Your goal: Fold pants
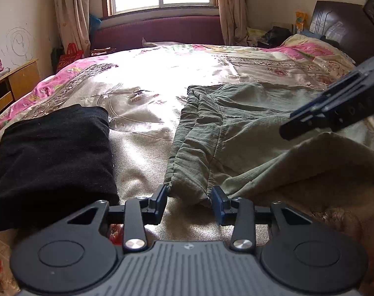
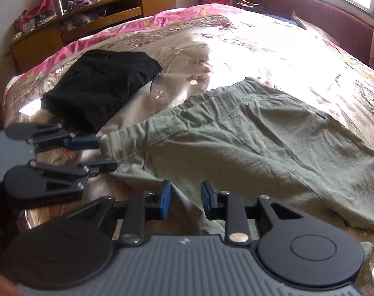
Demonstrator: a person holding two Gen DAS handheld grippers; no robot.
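Grey-green pants (image 1: 236,133) lie spread on the bed, waistband toward the left; they also show in the right wrist view (image 2: 248,133). My left gripper (image 1: 190,203) is open, its jaws on either side of the near waistband corner, low on the bedspread. It shows from the side in the right wrist view (image 2: 105,153), still open at that corner. My right gripper (image 2: 185,202) is open above a fold of the pants fabric at their near edge. In the left wrist view it (image 1: 295,125) enters from the right above the pants.
A folded black garment (image 1: 54,157) lies on the bed left of the pants, also in the right wrist view (image 2: 100,83). The shiny floral bedspread (image 1: 150,79) covers the bed. A wooden cabinet (image 2: 88,14), window and dark headboard (image 1: 344,24) surround it.
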